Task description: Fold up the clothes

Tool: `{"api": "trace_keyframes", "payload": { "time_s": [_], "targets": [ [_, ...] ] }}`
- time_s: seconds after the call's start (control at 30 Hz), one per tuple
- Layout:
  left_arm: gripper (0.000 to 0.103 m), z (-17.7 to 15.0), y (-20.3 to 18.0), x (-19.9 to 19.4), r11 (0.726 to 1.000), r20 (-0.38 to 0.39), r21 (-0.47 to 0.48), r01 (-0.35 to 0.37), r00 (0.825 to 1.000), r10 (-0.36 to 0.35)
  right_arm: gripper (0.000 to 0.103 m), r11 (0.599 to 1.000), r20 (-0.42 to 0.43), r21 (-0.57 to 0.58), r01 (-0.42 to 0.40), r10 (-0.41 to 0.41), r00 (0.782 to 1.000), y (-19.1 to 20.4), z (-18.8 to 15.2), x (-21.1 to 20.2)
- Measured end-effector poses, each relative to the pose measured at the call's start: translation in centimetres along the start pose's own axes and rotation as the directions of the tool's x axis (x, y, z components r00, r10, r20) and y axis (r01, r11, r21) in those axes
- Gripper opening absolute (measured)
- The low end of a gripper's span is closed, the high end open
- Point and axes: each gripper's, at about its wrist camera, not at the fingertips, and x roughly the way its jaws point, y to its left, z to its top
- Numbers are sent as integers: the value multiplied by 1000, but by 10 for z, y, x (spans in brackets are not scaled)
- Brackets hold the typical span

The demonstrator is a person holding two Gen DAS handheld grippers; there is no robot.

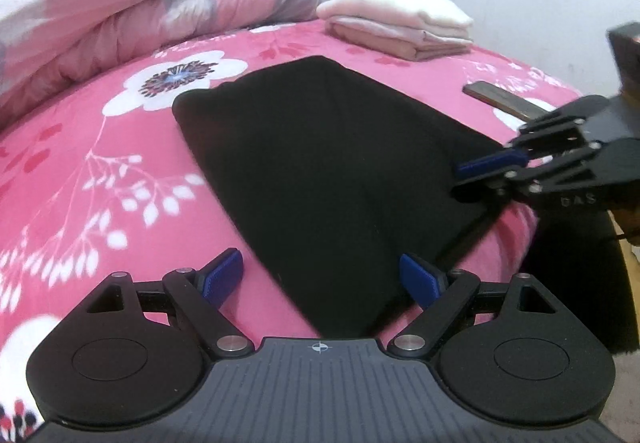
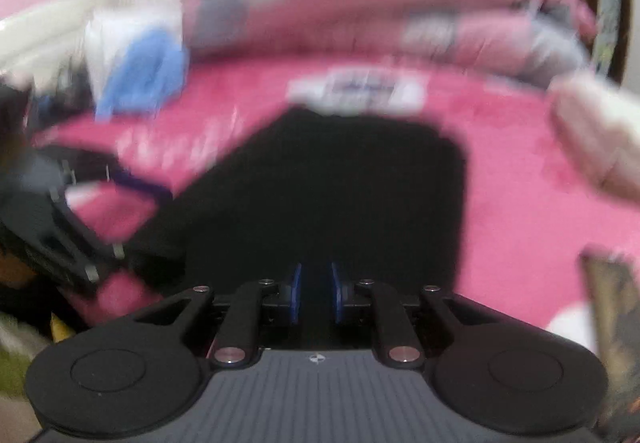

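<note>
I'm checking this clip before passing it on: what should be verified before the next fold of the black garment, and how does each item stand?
1. Black garment lies flat on the bedspread: ok.
2. Left gripper open, fingers astride the near edge: ok.
3. Right gripper has cloth pinched at the right edge: cannot tell, fingers narrow but not closed.
4. Right wrist view sharp enough to judge: not ok, blurred.
5. Folded stack clear of the garment: ok.
6. Phone-like object off the garment: ok.

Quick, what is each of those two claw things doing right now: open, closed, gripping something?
Left gripper: open, holding nothing, over the near end of the black garment.
Right gripper: nearly closed at the garment's edge; a grip cannot be told.
</note>
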Motion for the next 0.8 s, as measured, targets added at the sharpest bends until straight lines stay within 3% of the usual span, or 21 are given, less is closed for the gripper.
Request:
{"api": "trace_keyframes", "payload": {
  "time_s": [0.17,0.33,0.4,0.5,0.67,0.8],
  "targets": [
    [90,-9,-8,-4,999,-5,32,-17,1000,18,17,1000,-71,-8,-26,26,997,7,-6,-28],
    [90,-11,-12,-8,998,-15,48,-35,999,36,17,998,88,7,-64,64,994,11,23,-29],
    [90,-13,-11,-12,998,-19,42,-45,999,46,17,997,99,-1,-82,81,992,14,26,-13],
    [90,-16,-7,-20,998,-23,28,-60,998,61,17,995,27,0,-98,98,995,17,15,10],
    [95,-9,8,-39,997,-4,-37,-62,998,62,17,989,-8,44,-140,141,990,17,-16,-21],
    [98,12,16,-47,998,49,-56,-42,998,44,17,986,44,122,-110,105,993,0,-17,-45]
  ]
}}
